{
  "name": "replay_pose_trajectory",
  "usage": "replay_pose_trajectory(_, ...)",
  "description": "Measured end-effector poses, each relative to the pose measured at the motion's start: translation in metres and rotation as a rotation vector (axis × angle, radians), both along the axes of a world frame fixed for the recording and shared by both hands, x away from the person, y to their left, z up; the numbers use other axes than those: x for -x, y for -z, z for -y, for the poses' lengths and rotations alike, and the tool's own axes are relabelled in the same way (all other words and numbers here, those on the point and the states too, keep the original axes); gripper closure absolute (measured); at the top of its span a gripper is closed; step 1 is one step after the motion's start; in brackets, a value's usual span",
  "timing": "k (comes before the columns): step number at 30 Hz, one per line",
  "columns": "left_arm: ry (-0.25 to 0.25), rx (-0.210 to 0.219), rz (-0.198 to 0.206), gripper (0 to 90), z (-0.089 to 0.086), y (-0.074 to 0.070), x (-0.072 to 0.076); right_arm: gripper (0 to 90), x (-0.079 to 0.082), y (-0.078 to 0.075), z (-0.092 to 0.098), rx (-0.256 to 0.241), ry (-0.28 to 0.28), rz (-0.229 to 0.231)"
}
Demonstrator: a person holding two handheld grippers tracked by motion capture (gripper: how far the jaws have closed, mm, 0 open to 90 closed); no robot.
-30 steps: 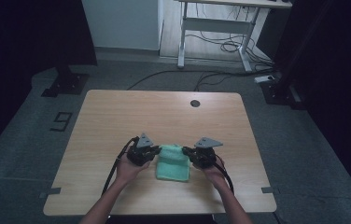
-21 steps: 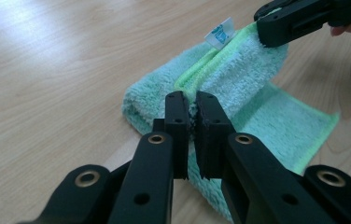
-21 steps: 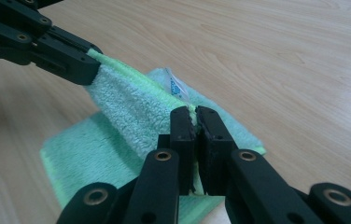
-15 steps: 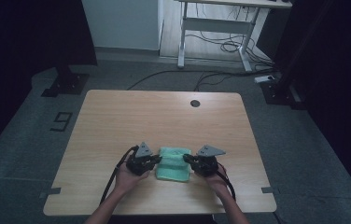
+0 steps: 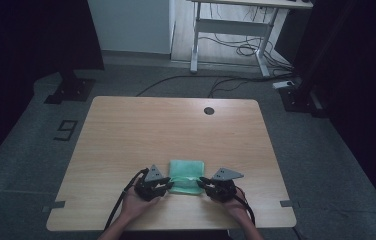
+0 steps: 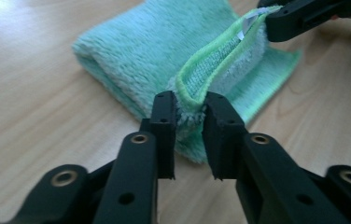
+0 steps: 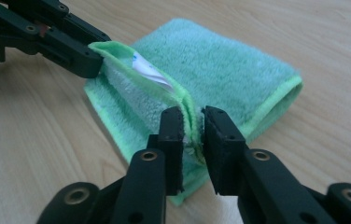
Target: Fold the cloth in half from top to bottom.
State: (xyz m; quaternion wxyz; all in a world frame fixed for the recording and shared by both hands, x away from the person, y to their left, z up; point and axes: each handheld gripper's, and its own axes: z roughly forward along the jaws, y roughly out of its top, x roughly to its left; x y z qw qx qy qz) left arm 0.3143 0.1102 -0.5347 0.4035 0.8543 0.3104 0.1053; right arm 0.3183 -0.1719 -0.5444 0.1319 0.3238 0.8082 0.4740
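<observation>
- Between both grippers, a folded green towel [image 5: 186, 176] lies on the table [image 5: 141, 135].
- Left gripper [image 6: 188, 122] pinches one near corner of its top layer.
- Right gripper [image 7: 193, 133] clamps the other corner, the hem apparently lifted between them.

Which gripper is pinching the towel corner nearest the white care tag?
The left gripper. In the right gripper view the white tag sits just beside its tips on the towel, while the right gripper clamps the far corner.
</observation>
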Motion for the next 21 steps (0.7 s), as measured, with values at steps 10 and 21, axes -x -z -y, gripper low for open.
replay_pose_trajectory(10, 0.004, 0.058, 0.063, 62.4, -0.005, -0.024, 0.013, 63.7, 0.012, -0.021, 0.015, -0.092, 0.055, 0.045)
replay_pose_trajectory(21, -0.021, 0.01, -0.015, 65.4, 0.019, -0.005, -0.025, 55.4, -0.013, -0.01, -0.025, 0.017, 0.022, -0.007)
